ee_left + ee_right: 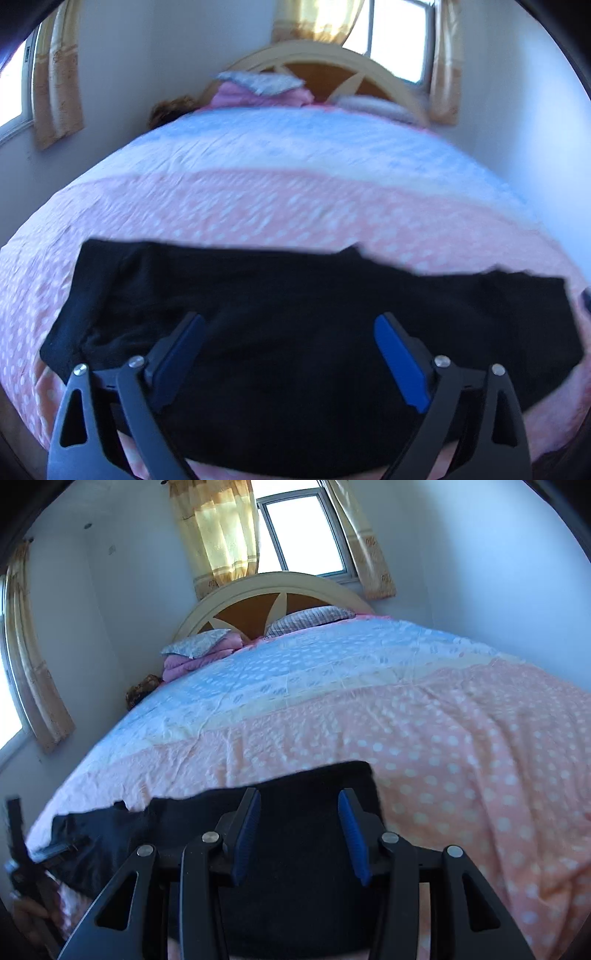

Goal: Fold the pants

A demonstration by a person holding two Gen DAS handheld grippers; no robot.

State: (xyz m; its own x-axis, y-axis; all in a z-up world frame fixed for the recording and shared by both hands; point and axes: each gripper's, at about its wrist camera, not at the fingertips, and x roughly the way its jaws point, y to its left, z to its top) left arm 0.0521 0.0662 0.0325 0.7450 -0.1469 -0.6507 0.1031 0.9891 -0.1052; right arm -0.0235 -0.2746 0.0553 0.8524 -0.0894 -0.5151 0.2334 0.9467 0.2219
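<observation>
Black pants (pixel 295 325) lie lengthwise along the bed's (pixel 295 206) near edge, beneath the wide-apart left gripper (pixel 290 321) and half-open, empty right gripper (pixel 297 797)

The black pants (pixel 295 314) lie flat in a long band across the near, pink polka-dot end of the bedspread (pixel 295 206), far from the headboard, apparently folded lengthwise with an uneven, stepped far edge, their dark fabric too blurred to show seams
</observation>
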